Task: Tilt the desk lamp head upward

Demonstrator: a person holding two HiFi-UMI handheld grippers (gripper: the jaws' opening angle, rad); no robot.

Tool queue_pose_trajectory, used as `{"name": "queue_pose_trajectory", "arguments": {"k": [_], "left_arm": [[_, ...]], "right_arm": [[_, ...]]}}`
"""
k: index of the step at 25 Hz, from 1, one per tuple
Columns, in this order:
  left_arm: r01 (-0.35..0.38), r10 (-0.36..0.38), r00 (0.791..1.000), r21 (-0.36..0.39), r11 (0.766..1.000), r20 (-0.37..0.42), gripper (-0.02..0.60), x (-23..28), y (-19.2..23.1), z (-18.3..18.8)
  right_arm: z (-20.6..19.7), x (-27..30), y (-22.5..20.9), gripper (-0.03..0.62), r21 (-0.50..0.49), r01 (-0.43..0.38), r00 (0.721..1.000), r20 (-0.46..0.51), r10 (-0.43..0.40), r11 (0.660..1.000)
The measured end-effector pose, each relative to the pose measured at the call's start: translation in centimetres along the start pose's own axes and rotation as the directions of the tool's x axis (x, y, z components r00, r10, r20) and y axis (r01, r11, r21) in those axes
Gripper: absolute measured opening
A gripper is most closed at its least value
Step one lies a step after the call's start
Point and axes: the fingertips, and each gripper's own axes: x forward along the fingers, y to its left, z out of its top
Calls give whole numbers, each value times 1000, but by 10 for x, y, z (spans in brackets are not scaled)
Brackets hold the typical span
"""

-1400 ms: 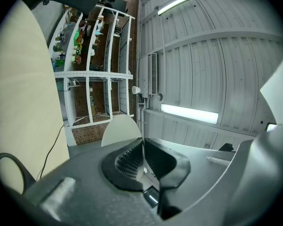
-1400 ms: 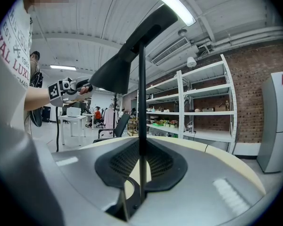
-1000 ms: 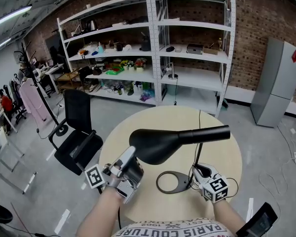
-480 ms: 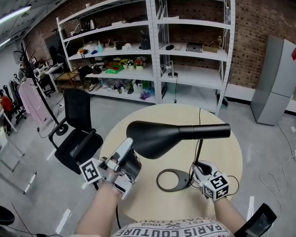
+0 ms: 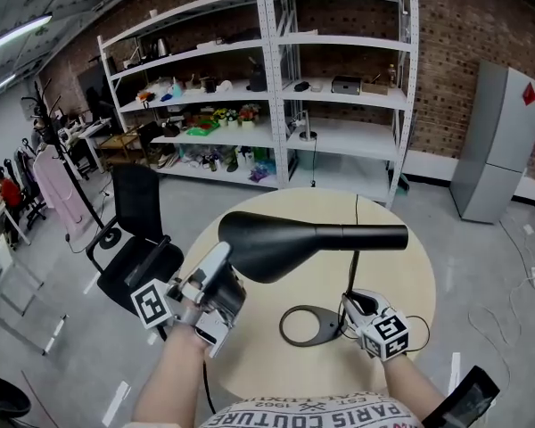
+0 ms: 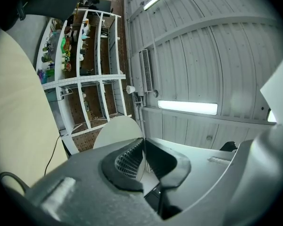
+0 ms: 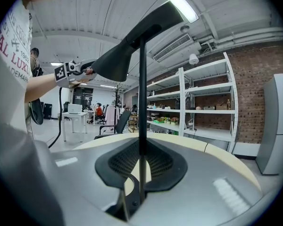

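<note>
Slip risk: left gripper (image 5: 223,255) clenched on thin rim of black cone-shaped desk lamp head (image 5: 272,243), raised over round beige table (image 5: 408,279); pads may slide off. Right gripper (image 7: 140,173) clamps thin black stem (image 7: 142,102) near ring base (image 5: 310,326); weak hold there lets lamp tip

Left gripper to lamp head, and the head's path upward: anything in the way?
Nothing visible. The left gripper has its jaws shut on the rim of the lamp head, and only open air lies above the head. The right gripper clamps the stem.
</note>
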Motion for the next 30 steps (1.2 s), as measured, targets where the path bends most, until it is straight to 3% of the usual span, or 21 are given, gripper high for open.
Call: {"name": "queue_pose_trajectory", "arguments": {"k": [13, 30], "left_arm": [[-36, 42, 997, 95, 995, -65, 21, 17, -19, 7], [-48, 62, 995, 160, 986, -83, 25, 38, -42, 8]], "right_arm": [[2, 1, 0, 37, 7, 1, 1000, 7, -1, 1000], [1, -1, 1, 37, 1, -11, 1000, 9, 11, 1000]]}}
